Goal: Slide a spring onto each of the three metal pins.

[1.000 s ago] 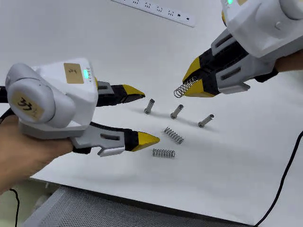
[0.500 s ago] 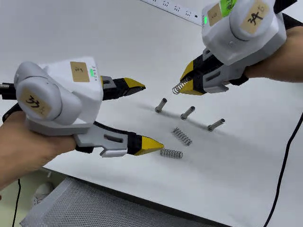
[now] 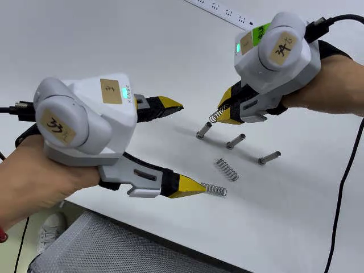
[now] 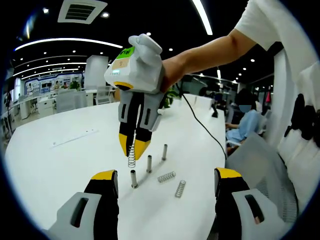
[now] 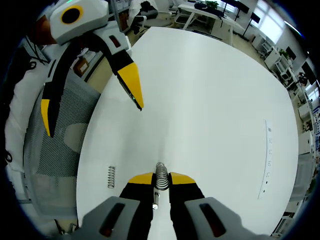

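White desk (image 3: pixel 296 227) in an open-plan office lit by ceiling strips: three metal pins (image 3: pixel 235 141) stand upright in a short row, a little in from the desk's near edge, each bare of any spring. A person works over them with a handheld gripper in each hand.

The right gripper (image 3: pixel 224 114) points down at the row, its yellow-tipped jaws clamped on a spring (image 3: pixel 217 116). The coil hangs from the tips just above the top of the end pin (image 3: pixel 203 130), the one closest to the left gripper. In the left gripper view a narrow gap shows between the coil's lower end and the pin; in the right gripper view the pin's top sits directly under the held coil.

The left gripper (image 3: pixel 192 147) hovers at the desk's near edge with its jaws wide apart and nothing between them.

Two loose springs lie flat on the desk between the pins and the near edge: one (image 3: pixel 227 169) just beside the middle pin, the other (image 3: pixel 215 190) next to the left gripper's lower jaw tip. A white power strip (image 3: pixel 222 10) lies toward the far edge, and a black cable (image 3: pixel 344 187) crosses the desk at the right.
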Motion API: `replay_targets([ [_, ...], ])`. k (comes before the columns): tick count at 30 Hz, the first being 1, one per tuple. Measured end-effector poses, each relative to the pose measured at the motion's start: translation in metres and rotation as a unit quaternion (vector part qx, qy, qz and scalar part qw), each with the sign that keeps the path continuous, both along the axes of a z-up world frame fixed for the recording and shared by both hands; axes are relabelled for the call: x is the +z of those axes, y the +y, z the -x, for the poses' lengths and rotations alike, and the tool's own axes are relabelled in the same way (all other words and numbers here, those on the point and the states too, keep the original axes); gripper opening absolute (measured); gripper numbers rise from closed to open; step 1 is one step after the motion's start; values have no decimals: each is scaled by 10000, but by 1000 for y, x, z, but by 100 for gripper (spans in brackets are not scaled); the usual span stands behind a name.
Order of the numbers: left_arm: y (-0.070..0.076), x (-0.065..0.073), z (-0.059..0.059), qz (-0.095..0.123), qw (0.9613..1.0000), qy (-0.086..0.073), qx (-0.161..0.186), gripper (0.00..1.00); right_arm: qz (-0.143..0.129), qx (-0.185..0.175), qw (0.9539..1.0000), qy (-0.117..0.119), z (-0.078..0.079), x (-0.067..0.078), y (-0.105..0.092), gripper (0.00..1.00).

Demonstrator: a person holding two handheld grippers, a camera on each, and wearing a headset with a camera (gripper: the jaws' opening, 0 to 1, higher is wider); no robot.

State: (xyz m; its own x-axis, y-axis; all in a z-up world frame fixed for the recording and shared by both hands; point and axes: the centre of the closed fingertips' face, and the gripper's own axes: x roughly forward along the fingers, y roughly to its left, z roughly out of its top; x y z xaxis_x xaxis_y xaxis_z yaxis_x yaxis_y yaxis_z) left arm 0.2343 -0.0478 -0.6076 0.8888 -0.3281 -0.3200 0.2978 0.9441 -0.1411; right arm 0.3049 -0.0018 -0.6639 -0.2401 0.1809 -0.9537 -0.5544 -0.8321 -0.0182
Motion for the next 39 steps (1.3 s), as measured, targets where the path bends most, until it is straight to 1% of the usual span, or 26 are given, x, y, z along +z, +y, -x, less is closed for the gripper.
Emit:
replay_targets([
  [4,0,0,0,22,10000,-10,9,79,66,-1,10000,-3,-1,-4,1,12],
  [6,0,1,0,28,10000,-22,16,79,93,17,10000,-6,0,-4,1,12],
  [22,1,3,-2,81,9999,-102,14,79,198,56,9998,-30,0,-14,0,12],
  [39,2,4,-4,147,9998,-143,6,78,260,108,9996,-33,1,-20,-1,12],
])
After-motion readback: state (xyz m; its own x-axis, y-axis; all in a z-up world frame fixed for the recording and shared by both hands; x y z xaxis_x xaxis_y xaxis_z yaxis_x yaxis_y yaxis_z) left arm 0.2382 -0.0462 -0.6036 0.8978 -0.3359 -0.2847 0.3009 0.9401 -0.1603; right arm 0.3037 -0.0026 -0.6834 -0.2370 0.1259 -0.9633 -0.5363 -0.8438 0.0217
